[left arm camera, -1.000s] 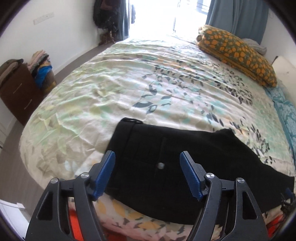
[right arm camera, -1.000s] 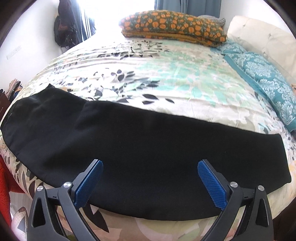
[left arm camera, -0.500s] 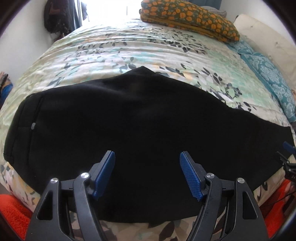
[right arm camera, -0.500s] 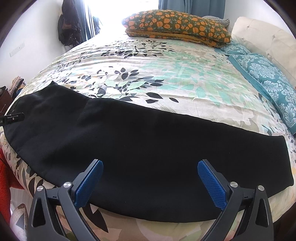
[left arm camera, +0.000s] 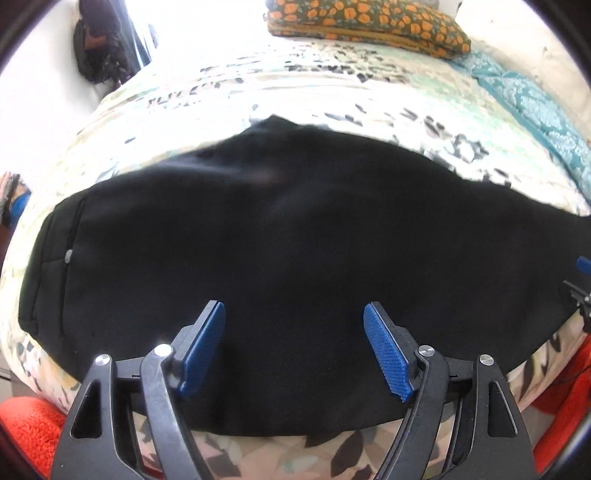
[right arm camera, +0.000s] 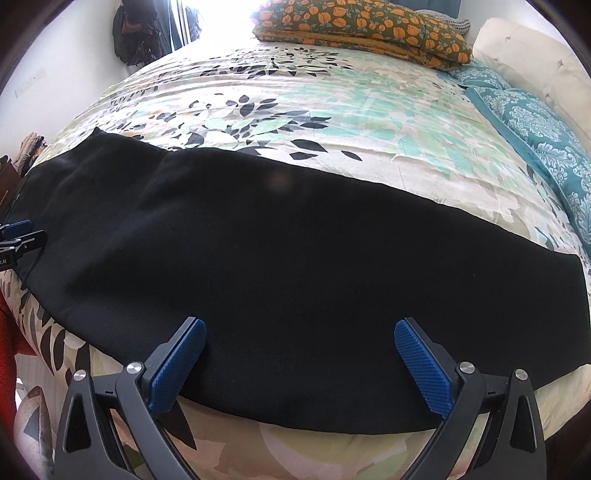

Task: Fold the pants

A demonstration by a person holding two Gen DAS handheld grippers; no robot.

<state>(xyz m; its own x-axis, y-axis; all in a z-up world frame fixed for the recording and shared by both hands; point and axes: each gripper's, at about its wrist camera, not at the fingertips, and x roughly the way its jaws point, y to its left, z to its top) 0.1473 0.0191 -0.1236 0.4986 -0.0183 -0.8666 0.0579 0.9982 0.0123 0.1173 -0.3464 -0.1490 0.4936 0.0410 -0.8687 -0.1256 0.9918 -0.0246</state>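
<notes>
Bedroom shot: big bed with a leafy floral duvet (right arm camera: pixel 332 110), an orange-flowered pillow (right arm camera: pixel 362 29) at the far end and teal pillows (right arm camera: pixel 535 122) off to the right. I've got the black pants (right arm camera: pixel 277 240) laid flat along the near edge, waistband end to the left. My left gripper (left arm camera: pixel 293 328) and right gripper (right arm camera: pixel 299 343) both hover over the fabric, fingers spread wide, holding nothing.

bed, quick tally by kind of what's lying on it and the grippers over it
pants: 1, black, laid flat
orange flowered pillow: 1
teal patterned pillow: 1
grippers: 2, left gripper and right gripper, both open
total: 5
</notes>
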